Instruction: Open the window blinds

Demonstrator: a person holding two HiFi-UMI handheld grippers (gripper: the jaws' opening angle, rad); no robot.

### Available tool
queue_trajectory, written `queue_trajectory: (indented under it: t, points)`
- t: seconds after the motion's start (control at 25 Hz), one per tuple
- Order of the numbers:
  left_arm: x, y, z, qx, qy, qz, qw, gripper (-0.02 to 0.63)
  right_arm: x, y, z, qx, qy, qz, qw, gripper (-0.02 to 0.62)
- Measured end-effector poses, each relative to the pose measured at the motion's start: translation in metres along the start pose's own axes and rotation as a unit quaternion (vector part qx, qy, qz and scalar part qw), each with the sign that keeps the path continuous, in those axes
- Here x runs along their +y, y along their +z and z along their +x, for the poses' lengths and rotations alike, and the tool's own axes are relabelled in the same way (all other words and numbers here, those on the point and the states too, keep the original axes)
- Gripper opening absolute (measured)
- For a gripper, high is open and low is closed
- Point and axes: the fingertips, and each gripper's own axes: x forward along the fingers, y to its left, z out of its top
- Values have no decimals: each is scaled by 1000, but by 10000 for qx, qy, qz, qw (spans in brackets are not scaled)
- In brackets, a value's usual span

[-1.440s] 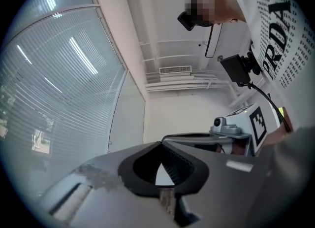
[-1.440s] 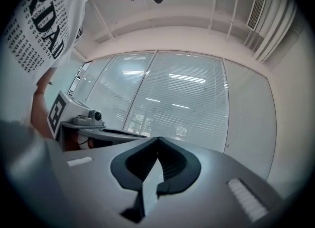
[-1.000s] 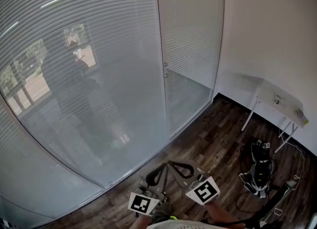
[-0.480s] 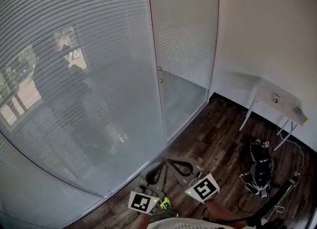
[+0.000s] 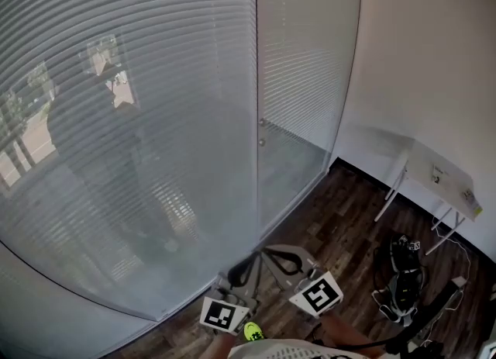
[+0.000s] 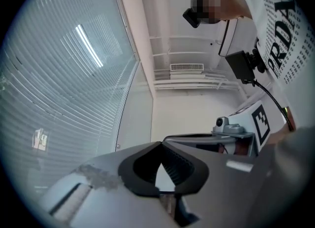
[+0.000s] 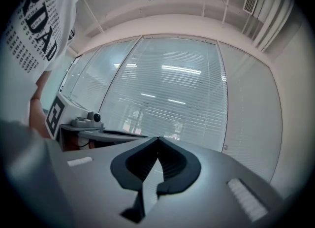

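White slatted blinds (image 5: 132, 109) hang closed behind a long glass wall, also seen in the right gripper view as blinds (image 7: 172, 94) and in the left gripper view as blinds (image 6: 59, 84). Two small round knobs (image 5: 262, 124) sit on the upright frame between two panes; one knob (image 7: 225, 147) shows in the right gripper view. My left gripper (image 5: 251, 260) and right gripper (image 5: 265, 253) hover side by side low in the head view, short of the glass. The left gripper (image 6: 160, 143) is shut with nothing in it, its tips meeting. The right gripper (image 7: 158, 138) is shut and empty too.
A white wall stands to the right of the glass. A small white table (image 5: 434, 171) on thin legs stands against it. A dark bag with cables (image 5: 399, 276) lies on the dark wooden floor (image 5: 333, 210) beside the table.
The glass wall, frame post and table have shifted in the head view as I move across the room. Both grippers keep the same pose in front of me, still shut.
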Motion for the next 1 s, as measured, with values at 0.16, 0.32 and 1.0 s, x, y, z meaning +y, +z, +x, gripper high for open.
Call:
queue_trajectory:
  t: [0.16, 0.32, 1.0]
  points:
    - [37, -12, 29, -42, 36, -127, 9999, -9, -31, -17, 35, 127, 54, -47, 9999, 8]
    - [57, -21, 32, -28, 44, -123, 9999, -9, -33, -25, 55, 166, 105, -67, 9998, 8]
    - [112, -60, 77, 104, 292, -96, 9995, -9, -83, -64, 107, 162, 301, -174, 9993, 8]
